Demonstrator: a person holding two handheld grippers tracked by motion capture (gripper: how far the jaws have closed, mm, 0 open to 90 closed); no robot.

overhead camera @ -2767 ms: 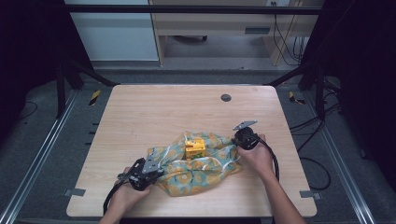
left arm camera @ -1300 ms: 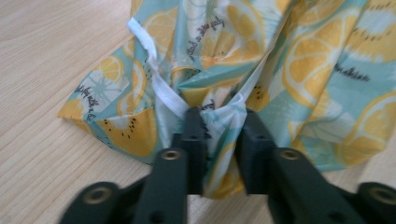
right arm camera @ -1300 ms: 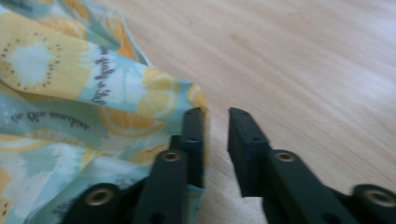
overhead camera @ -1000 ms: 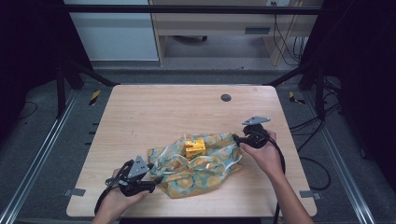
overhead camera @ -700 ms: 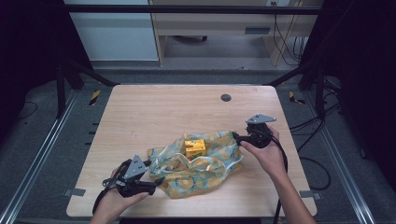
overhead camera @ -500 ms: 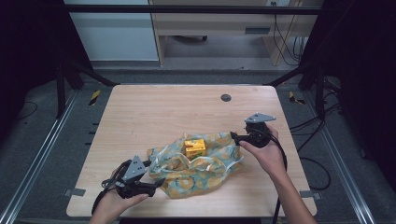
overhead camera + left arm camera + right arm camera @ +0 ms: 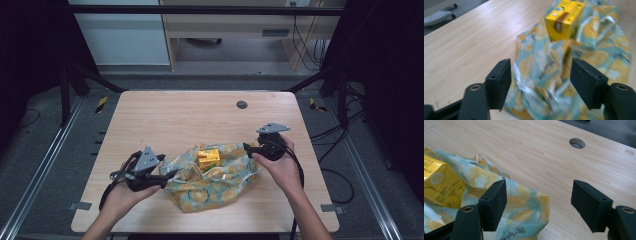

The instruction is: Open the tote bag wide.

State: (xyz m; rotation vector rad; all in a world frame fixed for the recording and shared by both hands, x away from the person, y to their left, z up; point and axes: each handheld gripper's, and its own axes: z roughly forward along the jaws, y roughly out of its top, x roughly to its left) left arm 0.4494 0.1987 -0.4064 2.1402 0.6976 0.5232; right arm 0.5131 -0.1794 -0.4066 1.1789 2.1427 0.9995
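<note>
While the left gripper (image 7: 165,176) rests low at the near left part of the table (image 7: 180,115), its two black jaws stand wide apart with nothing clamped between them; in the left gripper view (image 7: 540,80) the crumpled edge of the patterned bag (image 7: 579,65) lies in the gap between the jaws, and whether the cloth touches either pad cannot be told. The person's left hand (image 7: 122,197) grips the tool body from below, and a cable loops from it toward the near edge. The right gripper (image 7: 248,148) is held at the bag's right end, likewise with its jaws spread and empty; in the right gripper view (image 7: 539,202) the left jaw stands over a corner of the bag (image 7: 519,205), while the right jaw stands over bare wood. The person's right hand (image 7: 280,165) wraps the tool, which carries a grey three-cornered plate on top. The bag (image 7: 215,180), printed with yellow citrus slices on a pale blue-green ground, lies rumpled on the table between the two grippers, near the front edge. A yellow carton (image 7: 208,157) sits in the bag's upper middle, partly wrapped by its folds. Farther back, a round cable hole (image 7: 242,104) marks the tabletop, well apart from the bag.
</note>
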